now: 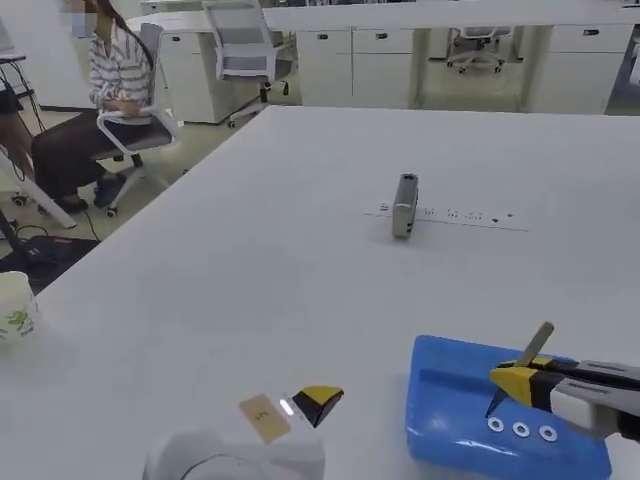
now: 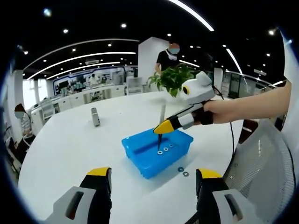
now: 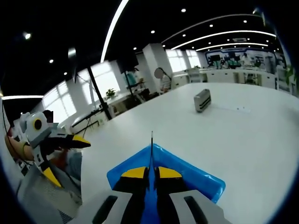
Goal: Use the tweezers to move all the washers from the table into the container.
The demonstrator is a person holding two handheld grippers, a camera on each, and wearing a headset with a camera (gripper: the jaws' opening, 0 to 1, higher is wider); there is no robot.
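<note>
Washers (image 2: 166, 149): three in container (image 2: 140, 161), two on desk (image 2: 70, 140) at its four o'clock; right tool (image 3: 151, 173) clamps tweezers (image 3: 151, 144), left tool (image 2: 154, 173) gapes.

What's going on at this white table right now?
A person is working with a tool in each hand. The right tool grips tweezers, tips down inside the blue container, where three washers lie. Two washers sit on the table beside the container. The left tool hangs open nearby, holding nothing.
</note>
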